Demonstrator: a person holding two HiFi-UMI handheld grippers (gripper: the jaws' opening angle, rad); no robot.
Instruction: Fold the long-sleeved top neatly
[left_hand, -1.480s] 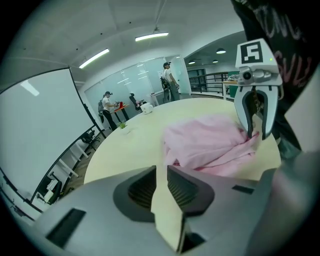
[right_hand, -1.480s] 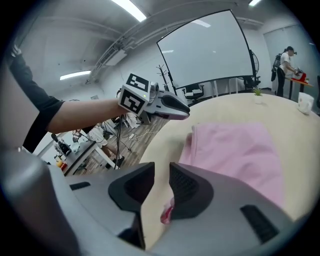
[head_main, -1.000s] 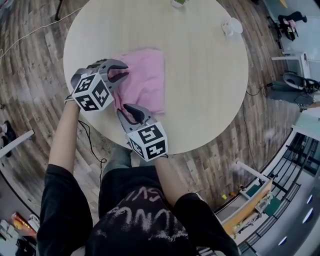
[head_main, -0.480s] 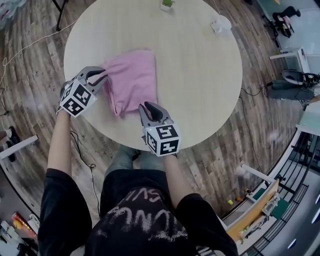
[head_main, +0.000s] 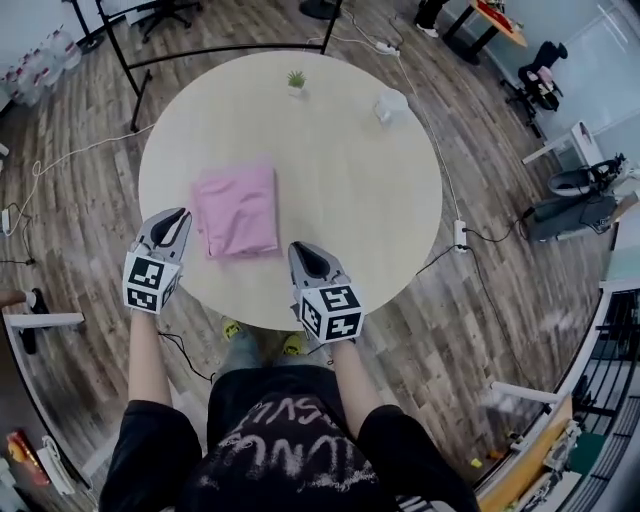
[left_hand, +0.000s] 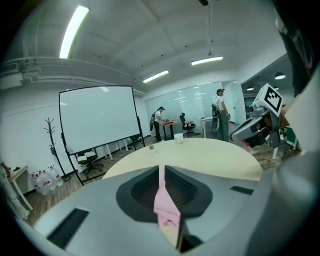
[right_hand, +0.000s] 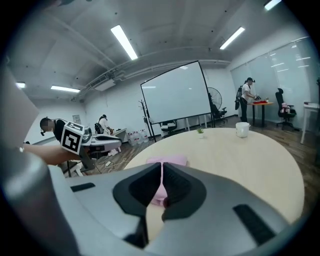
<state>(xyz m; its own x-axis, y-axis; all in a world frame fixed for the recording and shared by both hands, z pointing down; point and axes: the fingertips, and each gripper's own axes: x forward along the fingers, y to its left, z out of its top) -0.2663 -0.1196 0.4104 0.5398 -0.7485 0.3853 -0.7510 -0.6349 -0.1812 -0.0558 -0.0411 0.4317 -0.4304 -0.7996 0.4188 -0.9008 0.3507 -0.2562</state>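
- Lying left of middle on the round surface, the pink long-sleeved top is a tidy folded rectangle.
- The left gripper and right gripper, on its near edge a second ago, hover clear, jaws closing on nothing.

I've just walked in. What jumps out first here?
A pink top lies folded on the round table, toward its left side. Nearer the person, the left tongs and right tongs hover either side of it, closing on nothing, each with a black-and-white marker cube.
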